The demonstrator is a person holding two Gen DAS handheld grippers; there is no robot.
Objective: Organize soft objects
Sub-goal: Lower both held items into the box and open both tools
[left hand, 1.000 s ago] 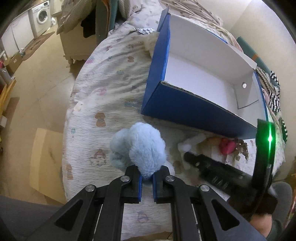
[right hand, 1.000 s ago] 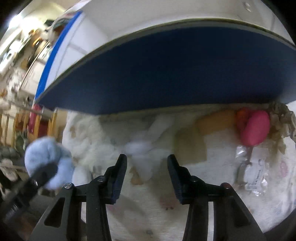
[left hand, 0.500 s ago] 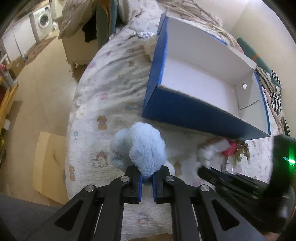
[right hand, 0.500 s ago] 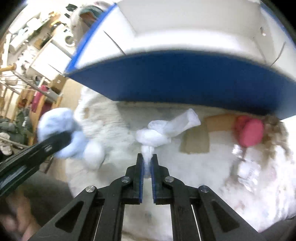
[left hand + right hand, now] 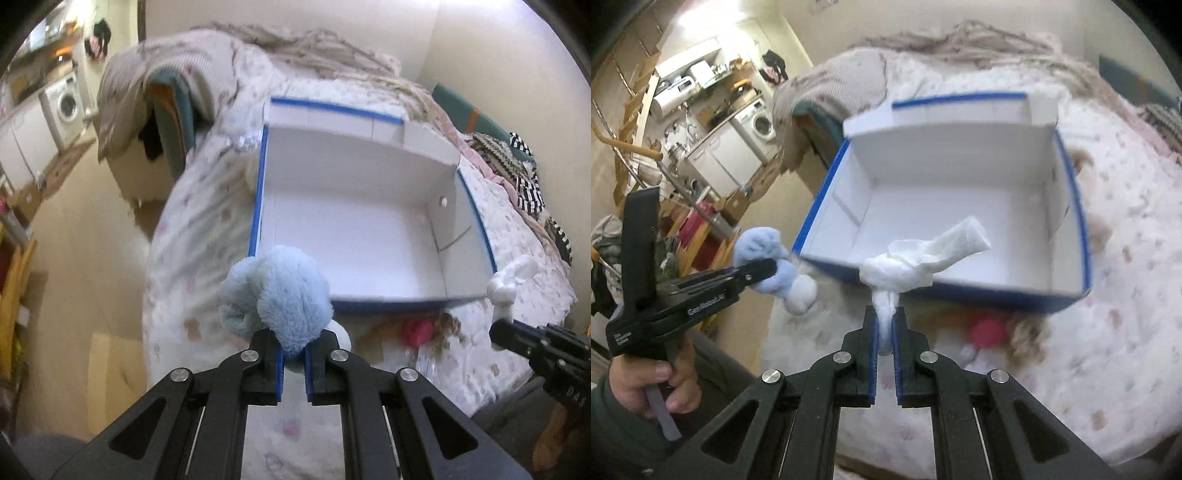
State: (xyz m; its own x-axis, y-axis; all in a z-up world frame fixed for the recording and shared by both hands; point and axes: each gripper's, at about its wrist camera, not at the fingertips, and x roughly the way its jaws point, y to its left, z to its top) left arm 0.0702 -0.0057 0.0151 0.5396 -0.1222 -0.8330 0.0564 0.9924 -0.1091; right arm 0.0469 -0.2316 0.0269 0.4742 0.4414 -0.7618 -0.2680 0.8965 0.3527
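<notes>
fluffy blue plush (image 5: pixel 284 295) pinched by left gripper (image 5: pixel 293 354) (box (image 5: pixel 369 155) beyond).

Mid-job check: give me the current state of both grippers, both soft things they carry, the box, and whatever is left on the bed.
left gripper: shut on blue plush toy, lifted
right gripper: shut on white knotted cloth, lifted
blue box: open, upright, nothing inside
pink soft item: lying on bed before box
</notes>
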